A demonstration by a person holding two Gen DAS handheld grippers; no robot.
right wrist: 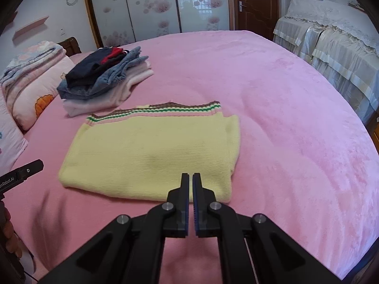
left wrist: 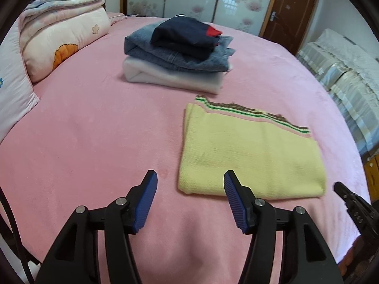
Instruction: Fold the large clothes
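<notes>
With the left gripper point(left wrist: 190, 179) gaping empty and the right gripper point(right wrist: 190, 182) pinched shut on nothing, a careless swipe could rumple the folded pale-yellow knit sweater point(right wrist: 151, 156).

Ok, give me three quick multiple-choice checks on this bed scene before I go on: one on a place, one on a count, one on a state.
1. Where does the yellow sweater lie?
A. On top of the clothes pile
B. Flat on the pink bed cover, nearer the grippers than the pile
C. On the pillow

2. How many folded garments are in the stack?
A. One
B. Three
C. Six

3. How do the grippers stand?
A. Left gripper open, right gripper shut, both empty
B. Both clamped on the sweater
C. Left shut, right open

Key: 1 B, it rests alone on the cover. 2 B, navy on denim on white. 3 A, left pads apart, right pads together, no cloth between.
</notes>
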